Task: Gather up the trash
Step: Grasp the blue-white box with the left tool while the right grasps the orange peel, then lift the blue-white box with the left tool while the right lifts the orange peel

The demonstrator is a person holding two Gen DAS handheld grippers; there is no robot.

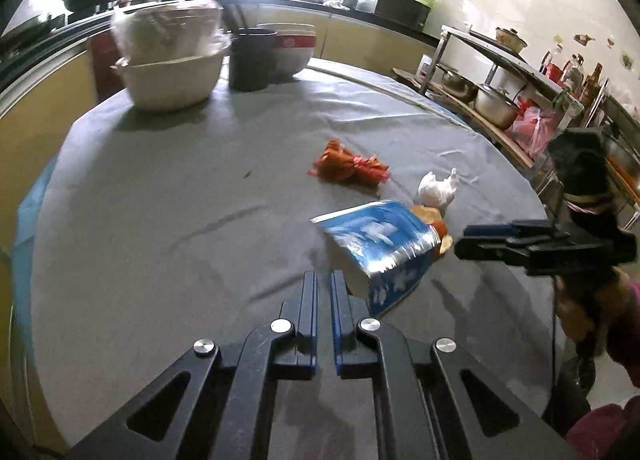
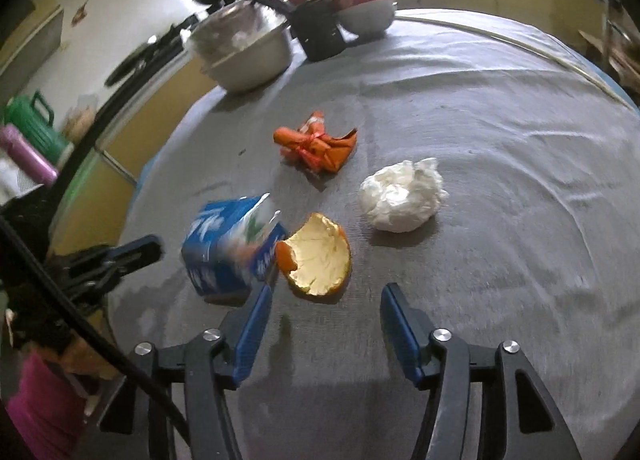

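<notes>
Carton touching peel.

We see a grey cloth over the desk. The carton is blue with white cloud-like patches. The peel shows pale yellow inside and an orange rim. The crumpled tissue is white, the wrapper orange-red. Our right tongs and left tongs are black with blue pads. The stacked bowls are white with red bands.
</notes>
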